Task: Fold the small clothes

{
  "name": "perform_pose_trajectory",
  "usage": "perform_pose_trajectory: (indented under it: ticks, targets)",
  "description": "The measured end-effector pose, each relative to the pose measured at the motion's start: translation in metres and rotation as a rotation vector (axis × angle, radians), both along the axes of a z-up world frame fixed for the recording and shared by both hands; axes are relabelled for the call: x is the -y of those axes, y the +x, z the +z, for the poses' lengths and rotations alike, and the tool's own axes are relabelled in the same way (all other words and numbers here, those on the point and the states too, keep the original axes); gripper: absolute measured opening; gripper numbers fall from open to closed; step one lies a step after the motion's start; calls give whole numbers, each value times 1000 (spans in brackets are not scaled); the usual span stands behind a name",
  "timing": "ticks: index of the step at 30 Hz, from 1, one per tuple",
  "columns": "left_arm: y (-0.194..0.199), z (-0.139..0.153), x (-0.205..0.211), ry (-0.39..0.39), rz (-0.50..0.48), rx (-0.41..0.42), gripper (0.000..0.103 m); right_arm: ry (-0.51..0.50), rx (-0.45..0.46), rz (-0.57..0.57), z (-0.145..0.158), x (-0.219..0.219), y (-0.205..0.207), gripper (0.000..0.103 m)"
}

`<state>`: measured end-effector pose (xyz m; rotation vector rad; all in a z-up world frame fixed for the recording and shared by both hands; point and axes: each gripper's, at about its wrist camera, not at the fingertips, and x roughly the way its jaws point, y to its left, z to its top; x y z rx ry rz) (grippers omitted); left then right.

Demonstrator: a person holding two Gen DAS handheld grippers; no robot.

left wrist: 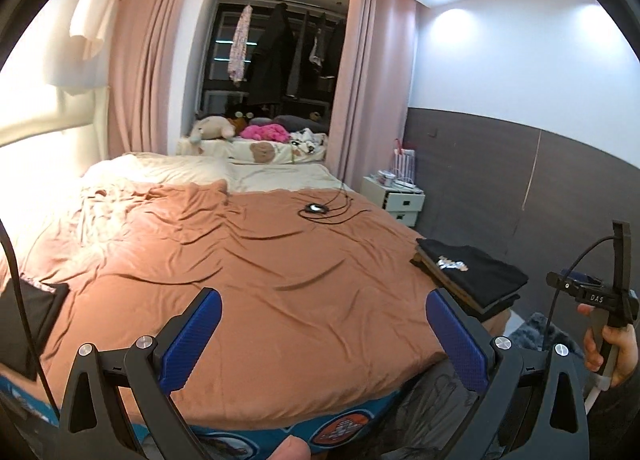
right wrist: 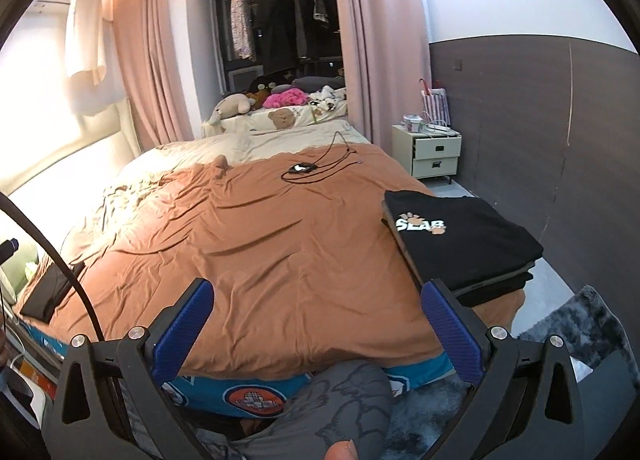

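A wide bed (right wrist: pixel 280 244) fills both views, spread with a rumpled orange-brown sheet (left wrist: pixel 256 284) over a cream cover that shows toward the headboard side. Pink curtains (right wrist: pixel 152 59) frame a dark window alcove where several garments hang on a rail, and a low cushioned ledge below holds a heap of plush toys (right wrist: pixel 276 97). One pale two-drawer nightstand (right wrist: pixel 436 153) stands against the grey wall panel, cluttered on top. At the bed's near right corner sits one stack of folded clothes (right wrist: pixel 464 244); the top piece is black with a white-and-tan print, and at least two more dark layers show beneath it, the exact count unclear. One more dark folded piece (left wrist: pixel 28 324) lies at the bed's left edge. One small black device with looping cables (right wrist: pixel 304 169) rests mid-bed, well apart from the clothes. A grey shaggy rug (right wrist: pixel 580 324) covers the floor beside the stack. The left gripper (left wrist: pixel 324 340) hangs over the foot of the bed with its blue pads spread wide and nothing between them. The right gripper (right wrist: pixel 320 332) is likewise spread wide and holds nothing, its right finger (right wrist: pixel 452 332) overlapping the stack's near corner in view; whether they touch cannot be told. A black cable (right wrist: pixel 60 260) arcs across the left of the right wrist view.
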<state>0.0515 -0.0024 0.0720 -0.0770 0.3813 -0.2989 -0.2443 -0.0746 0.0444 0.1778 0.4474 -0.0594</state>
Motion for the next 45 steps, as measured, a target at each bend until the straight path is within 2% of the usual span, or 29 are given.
perform_pose_trajectory:
  ticks: [6,11,15,20,28,45]
  targets:
    - [-10,-22,-8,4,24,-20,103,16,14,20,-16,-13,1,103]
    - [-16,-42,-13,39,83,-21,103,-11,4,32,-30,-24,6,103]
    - [-22,-59,-20,36,115,-37,103,-24,-2,33,-39,-37,5,103]
    - [-23,-75,-18,52,124,-43,103,-17,21,30,-45,-43,1,103]
    - [-14,-87,-13,60,121,-53,103,-7,10,31,-63,-53,5,103]
    - [-5,-96,-22,35,125,-89,103,5,-29,44,-63,-64,17,103]
